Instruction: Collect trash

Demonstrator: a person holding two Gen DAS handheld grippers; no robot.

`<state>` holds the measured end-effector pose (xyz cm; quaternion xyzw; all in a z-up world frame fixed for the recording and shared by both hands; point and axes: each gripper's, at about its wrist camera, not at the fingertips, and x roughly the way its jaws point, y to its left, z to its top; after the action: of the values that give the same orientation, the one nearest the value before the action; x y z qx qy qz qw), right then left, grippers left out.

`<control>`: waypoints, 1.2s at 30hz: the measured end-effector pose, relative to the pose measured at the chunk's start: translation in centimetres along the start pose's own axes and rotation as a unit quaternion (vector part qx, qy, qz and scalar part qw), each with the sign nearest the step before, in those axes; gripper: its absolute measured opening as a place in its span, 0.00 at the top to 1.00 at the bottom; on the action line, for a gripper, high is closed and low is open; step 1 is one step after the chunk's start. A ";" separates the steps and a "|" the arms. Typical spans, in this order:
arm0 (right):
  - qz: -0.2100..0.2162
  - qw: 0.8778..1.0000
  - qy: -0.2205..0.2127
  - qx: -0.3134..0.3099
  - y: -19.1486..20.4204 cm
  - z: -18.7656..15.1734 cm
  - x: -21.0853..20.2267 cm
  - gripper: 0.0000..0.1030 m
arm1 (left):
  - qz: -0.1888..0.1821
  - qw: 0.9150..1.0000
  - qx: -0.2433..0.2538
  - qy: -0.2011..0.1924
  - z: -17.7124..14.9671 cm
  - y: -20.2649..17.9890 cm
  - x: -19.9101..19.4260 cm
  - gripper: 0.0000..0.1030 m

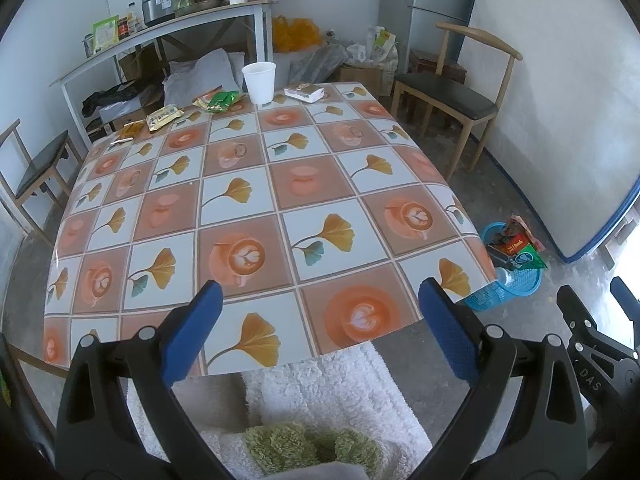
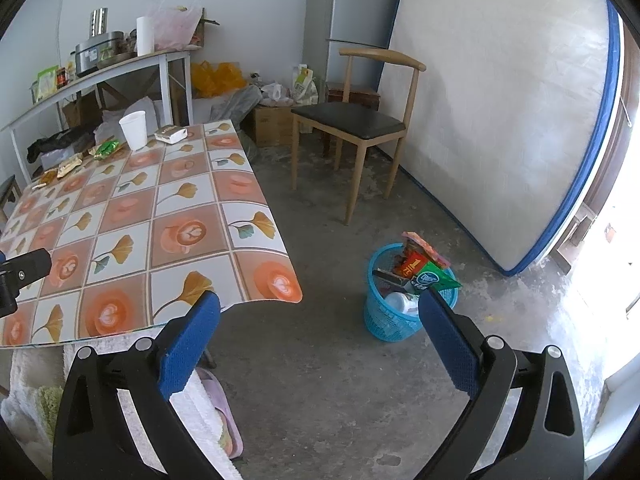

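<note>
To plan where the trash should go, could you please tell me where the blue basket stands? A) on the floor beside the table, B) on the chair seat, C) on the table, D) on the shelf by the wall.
A: the blue basket stands on the concrete floor, off the table's corner, already holding wrappers.

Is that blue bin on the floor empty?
No. The blue bin holds wrappers and a bottle, piled past its rim.
</note>
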<state>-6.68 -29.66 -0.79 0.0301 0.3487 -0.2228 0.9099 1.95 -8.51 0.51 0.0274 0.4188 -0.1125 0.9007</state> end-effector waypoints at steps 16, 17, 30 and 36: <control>-0.001 1.000 -0.001 -0.002 0.2 0.3 0.0 0.06 | -0.001 1.000 -0.003 0.001 0.1 0.2 0.0 0.08; -0.001 1.000 -0.001 -0.002 0.1 0.3 0.0 0.06 | -0.001 1.000 -0.002 0.001 0.1 0.3 0.0 0.08; -0.001 1.000 0.000 -0.004 0.2 0.4 0.0 0.06 | -0.001 1.000 -0.002 0.003 0.1 0.3 0.0 0.08; -0.001 1.000 -0.001 -0.005 0.2 0.4 0.0 0.06 | -0.001 1.000 -0.002 0.002 0.1 0.3 0.0 0.08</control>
<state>-6.32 -29.63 -0.51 0.0250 0.3493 -0.2224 0.9099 2.14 -8.28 0.56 0.0255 0.4212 -0.1129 0.8996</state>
